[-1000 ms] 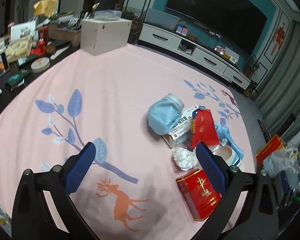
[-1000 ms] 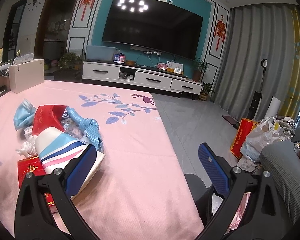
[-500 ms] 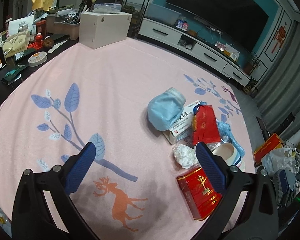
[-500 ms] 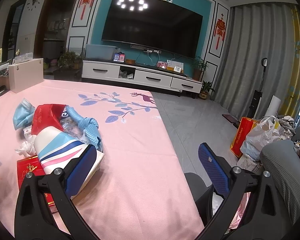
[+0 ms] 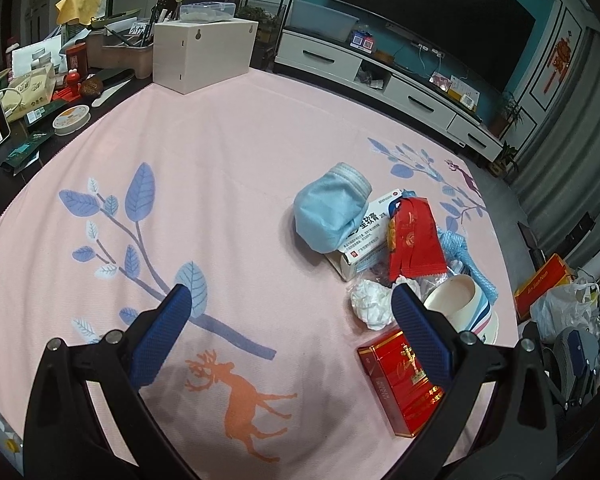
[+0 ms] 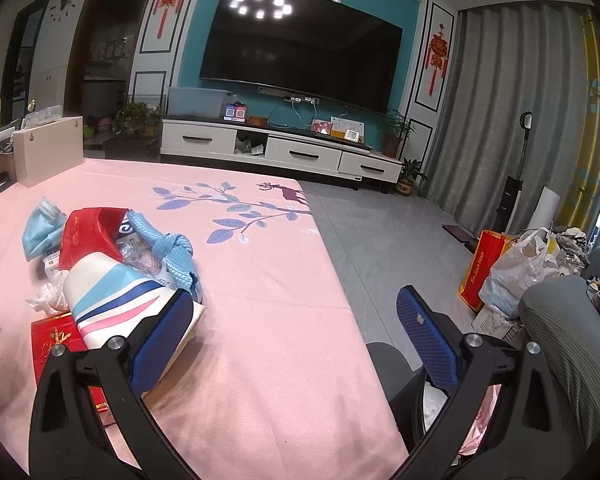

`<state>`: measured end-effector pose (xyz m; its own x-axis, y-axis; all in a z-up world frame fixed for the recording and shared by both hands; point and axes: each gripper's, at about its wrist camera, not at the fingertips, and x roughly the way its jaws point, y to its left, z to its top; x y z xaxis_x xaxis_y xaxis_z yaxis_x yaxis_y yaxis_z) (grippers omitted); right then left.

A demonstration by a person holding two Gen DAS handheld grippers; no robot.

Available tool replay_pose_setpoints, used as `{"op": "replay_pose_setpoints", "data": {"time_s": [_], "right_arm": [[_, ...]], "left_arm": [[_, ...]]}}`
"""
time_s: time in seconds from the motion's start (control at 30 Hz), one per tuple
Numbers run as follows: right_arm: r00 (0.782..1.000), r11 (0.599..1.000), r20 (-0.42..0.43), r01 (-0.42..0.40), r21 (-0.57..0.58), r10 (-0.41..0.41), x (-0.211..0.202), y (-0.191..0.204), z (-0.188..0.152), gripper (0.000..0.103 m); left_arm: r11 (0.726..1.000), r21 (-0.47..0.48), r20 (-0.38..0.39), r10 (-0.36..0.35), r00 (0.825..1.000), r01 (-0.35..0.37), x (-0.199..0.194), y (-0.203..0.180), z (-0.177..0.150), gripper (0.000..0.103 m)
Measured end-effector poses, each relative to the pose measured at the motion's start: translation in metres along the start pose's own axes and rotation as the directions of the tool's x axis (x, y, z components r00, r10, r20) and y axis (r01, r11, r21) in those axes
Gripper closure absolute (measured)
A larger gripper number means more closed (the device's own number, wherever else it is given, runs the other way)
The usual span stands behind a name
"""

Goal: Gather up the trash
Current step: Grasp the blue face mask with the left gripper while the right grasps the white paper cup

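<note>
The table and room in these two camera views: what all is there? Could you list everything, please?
tablecloth: one, pink with blue leaves and an orange deer, over the table
face mask: one, light blue, top of the trash pile
medicine box: one, white, under the mask
snack wrapper: one, red, on the pile
crumpled tissue: one, white, beside the red box
paper cup: one, white with stripes, lying on its side
cigarette box: one, red, nearest table edge
wooden box: one, pale, far end
television: one, black, on the teal wall
left gripper: one, black with blue jaws, open
right gripper: one, same, open
</note>
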<state>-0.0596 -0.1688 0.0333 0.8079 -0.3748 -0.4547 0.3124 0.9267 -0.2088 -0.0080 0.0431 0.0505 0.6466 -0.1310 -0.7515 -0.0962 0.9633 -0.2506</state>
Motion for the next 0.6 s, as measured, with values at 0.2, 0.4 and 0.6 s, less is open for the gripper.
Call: {"op": "replay_pose_setpoints", "data": {"time_s": [0.2, 0.4, 0.6], "right_arm": [[0.947, 0.932, -0.192, -0.192, 0.306, 0.259, 0.003, -0.026, 0.018, 0.003], [0.779, 0.737, -0.31, -0.27, 0.62, 0.546, 0.028, -0.012, 0.026, 0.003], [0.801, 0.813, -0.38, -0.214, 0.542, 0.463, 0.043, 0.036, 0.032, 0.003]], "left_arm": [[0.998, -0.043, -0.018, -0.049, 0.999, 0.049, 0.011, 0.007, 0.012, 0.003], [0.991, -0.074, -0.017, -0.117, 0.993, 0.116, 0.039, 0.008, 0.037, 0.003], [0.991, -0.07, -0.053, -0.121, 0.991, 0.117, 0.076, 0.005, 0.05, 0.007]]}}
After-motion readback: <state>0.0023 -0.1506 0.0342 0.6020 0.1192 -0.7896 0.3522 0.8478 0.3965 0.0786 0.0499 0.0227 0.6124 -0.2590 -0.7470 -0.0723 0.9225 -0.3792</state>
